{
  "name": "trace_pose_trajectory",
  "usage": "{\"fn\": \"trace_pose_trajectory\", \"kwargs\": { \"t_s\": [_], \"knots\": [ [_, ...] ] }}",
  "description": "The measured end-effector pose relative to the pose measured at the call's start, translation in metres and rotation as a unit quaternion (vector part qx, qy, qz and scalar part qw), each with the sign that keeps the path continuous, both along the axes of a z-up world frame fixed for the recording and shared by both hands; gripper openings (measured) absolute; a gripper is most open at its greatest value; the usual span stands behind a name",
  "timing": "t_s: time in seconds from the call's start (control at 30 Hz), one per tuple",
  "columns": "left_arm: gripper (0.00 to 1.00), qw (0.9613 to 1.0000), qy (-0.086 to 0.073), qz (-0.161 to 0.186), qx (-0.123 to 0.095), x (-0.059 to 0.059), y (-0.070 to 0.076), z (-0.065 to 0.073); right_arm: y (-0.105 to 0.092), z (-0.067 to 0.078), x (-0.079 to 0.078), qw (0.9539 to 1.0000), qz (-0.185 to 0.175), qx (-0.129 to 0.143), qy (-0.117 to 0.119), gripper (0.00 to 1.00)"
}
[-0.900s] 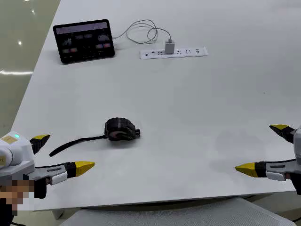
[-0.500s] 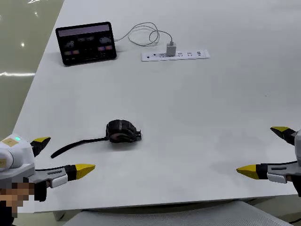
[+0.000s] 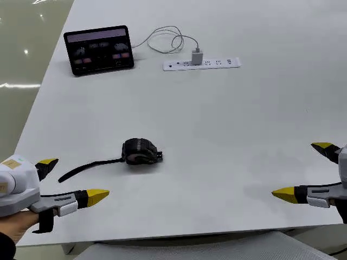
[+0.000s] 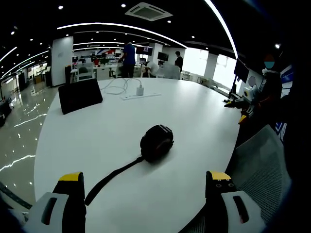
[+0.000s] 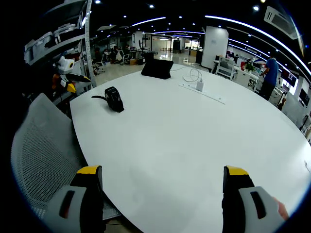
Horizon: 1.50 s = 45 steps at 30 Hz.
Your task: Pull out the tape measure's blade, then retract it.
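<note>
The table (image 3: 227, 141) has a smooth white top with a soft sheen. On it the tape measure (image 3: 140, 151) looks like matt black plastic or rubber, and its strap (image 3: 87, 166) is a dull black band, perhaps cloth. The tablet (image 3: 99, 49) has a glossy dark screen, the power strip (image 3: 211, 63) is smooth white plastic, the floor (image 3: 21, 65) is polished and mirror-bright, and the left gripper (image 3: 72, 178) and right gripper (image 3: 303, 170) look like pale grey plastic with matt yellow tips.

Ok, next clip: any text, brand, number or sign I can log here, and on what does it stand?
No text here can be read.
tablet screen: coloured tiles and a top bar, too small to read.
tape measure: dark case, no legible marking.
power strip: no legible marking.
</note>
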<state>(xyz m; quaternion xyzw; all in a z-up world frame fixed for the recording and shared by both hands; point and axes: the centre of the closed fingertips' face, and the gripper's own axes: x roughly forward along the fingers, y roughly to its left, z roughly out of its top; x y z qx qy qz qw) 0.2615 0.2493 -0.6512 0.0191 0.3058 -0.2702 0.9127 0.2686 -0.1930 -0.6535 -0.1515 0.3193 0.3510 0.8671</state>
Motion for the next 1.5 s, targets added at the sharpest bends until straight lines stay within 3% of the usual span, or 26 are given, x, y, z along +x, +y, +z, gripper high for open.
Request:
{"fn": "trace_pose_trajectory", "kwargs": {
  "t_s": [0.37,0.5,0.57,0.63,0.7,1.0,1.23,1.5],
  "knots": [
    [1.0,1.0,-0.006,0.002,0.001,-0.002,0.002,0.0,0.001,0.001,0.002,0.9999,0.007,0.0,-0.011,1.0],
    [1.0,1.0,0.0,0.0,-0.002,-0.003,0.001,-0.001,0.0,0.001,0.004,0.9999,0.008,-0.002,-0.012,1.0],
    [1.0,1.0,0.003,-0.003,-0.008,-0.001,-0.001,-0.002,0.002,0.005,0.008,0.9995,0.014,0.003,-0.027,1.0],
    [1.0,0.9998,-0.015,-0.016,-0.002,0.003,-0.005,-0.001,0.002,0.005,0.01,0.9995,0.013,0.001,-0.027,1.0],
    [1.0,0.9996,-0.018,-0.023,-0.003,0.004,-0.008,0.0,0.002,0.005,0.012,0.9995,0.013,-0.001,-0.028,1.0],
    [1.0,0.9988,-0.013,-0.046,0.003,0.013,-0.018,-0.002,0.011,0.006,0.017,0.9992,0.026,0.0,-0.031,1.0],
    [1.0,0.9965,-0.023,-0.08,0.009,0.021,-0.027,-0.002,0.019,0.001,0.021,0.9989,0.038,-0.003,-0.026,1.0],
    [1.0,0.994,-0.013,-0.107,0.017,0.028,-0.031,-0.007,0.025,-0.001,0.023,0.9986,0.048,-0.003,-0.023,1.0]
  ]
}}
